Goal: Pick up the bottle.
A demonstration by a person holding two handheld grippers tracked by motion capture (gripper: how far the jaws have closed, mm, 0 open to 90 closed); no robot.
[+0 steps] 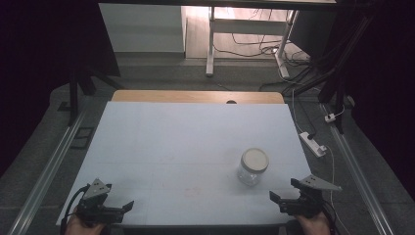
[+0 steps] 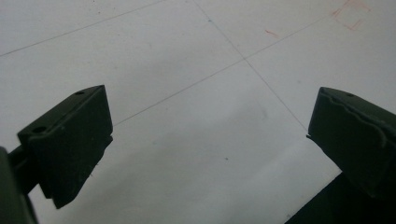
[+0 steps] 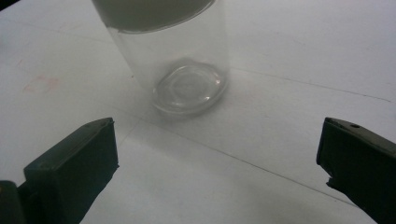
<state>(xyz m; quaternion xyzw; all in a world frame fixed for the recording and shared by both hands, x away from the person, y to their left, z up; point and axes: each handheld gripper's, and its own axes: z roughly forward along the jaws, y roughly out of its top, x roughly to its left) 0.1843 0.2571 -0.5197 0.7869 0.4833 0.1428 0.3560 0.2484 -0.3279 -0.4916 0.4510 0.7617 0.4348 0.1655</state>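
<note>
A clear jar [image 1: 253,167] with a cream lid stands upright on the white table [image 1: 171,147], right of centre and towards the front. My right gripper [image 1: 284,195] sits at the front right edge, a short way in front of the jar. In the right gripper view the jar [image 3: 187,60] rises just beyond the right gripper [image 3: 217,128], whose jaws stand wide apart, open and empty. My left gripper [image 1: 123,209] rests at the front left corner. In the left gripper view the left gripper [image 2: 210,109] is open over bare table.
A wooden strip [image 1: 195,96] runs along the table's far edge. Metal rails [image 1: 46,171] flank both sides. A power strip [image 1: 313,143] and cables lie on the floor at the right. White desk legs [image 1: 210,44] stand beyond. Faint red marks [image 2: 348,16] show on the table.
</note>
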